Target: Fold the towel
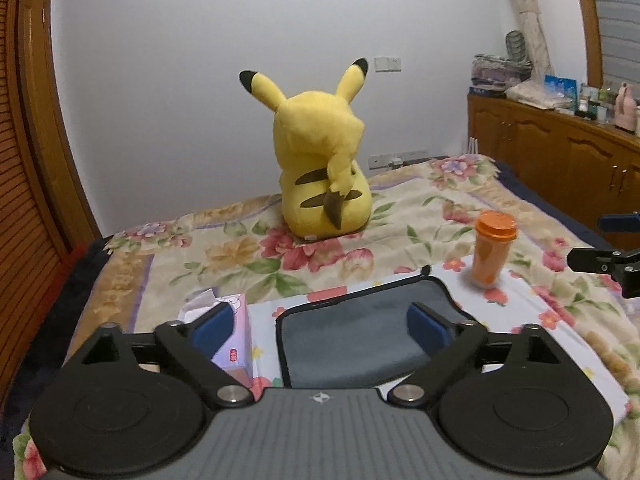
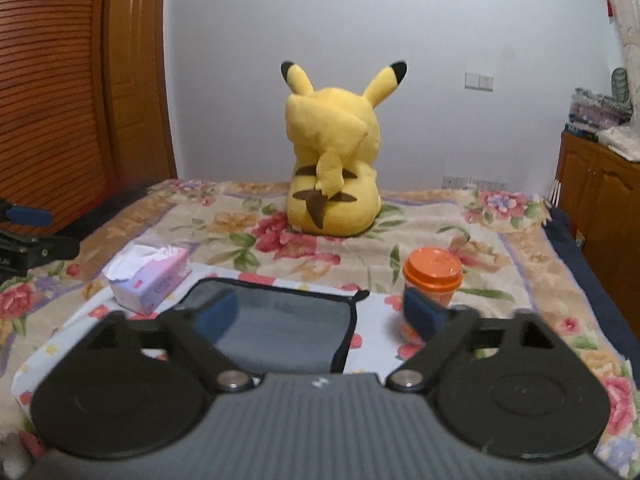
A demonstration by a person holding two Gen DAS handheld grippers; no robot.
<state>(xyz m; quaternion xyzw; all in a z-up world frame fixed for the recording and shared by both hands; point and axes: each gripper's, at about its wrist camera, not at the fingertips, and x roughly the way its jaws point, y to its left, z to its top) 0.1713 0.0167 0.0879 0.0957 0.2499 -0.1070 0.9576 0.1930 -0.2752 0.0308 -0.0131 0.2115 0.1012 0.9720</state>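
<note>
Left gripper (image 1: 320,326): fingers spread wide, nothing between them, held above the bed. Right gripper (image 2: 320,314): likewise spread, holding nothing.

Towel (image 1: 360,340): grey with a dark edging, lying flat on the bed just beyond both grippers. In the left wrist view it sits between the spread fingers; in the right wrist view it lies under the left finger, offset left of centre. No contact with either gripper visible. A small loop sticks out at its far right corner.

Tissue box (image 2: 150,280): just left of the towel, a tissue pulled up from the top. Orange-lidded cup (image 1: 492,254): upright, near the towel's far right corner, apart from it.

Bed (image 1: 200,256): covered with a floral blanket, with a paler floral sheet under the towel. Further back, a yellow plush toy (image 2: 334,152) sits upright, back toward the cameras.

Room: white wall (image 1: 180,60) behind; wooden louvred door at left; wooden cabinet (image 1: 560,160) at right, cluttered on top.
</note>
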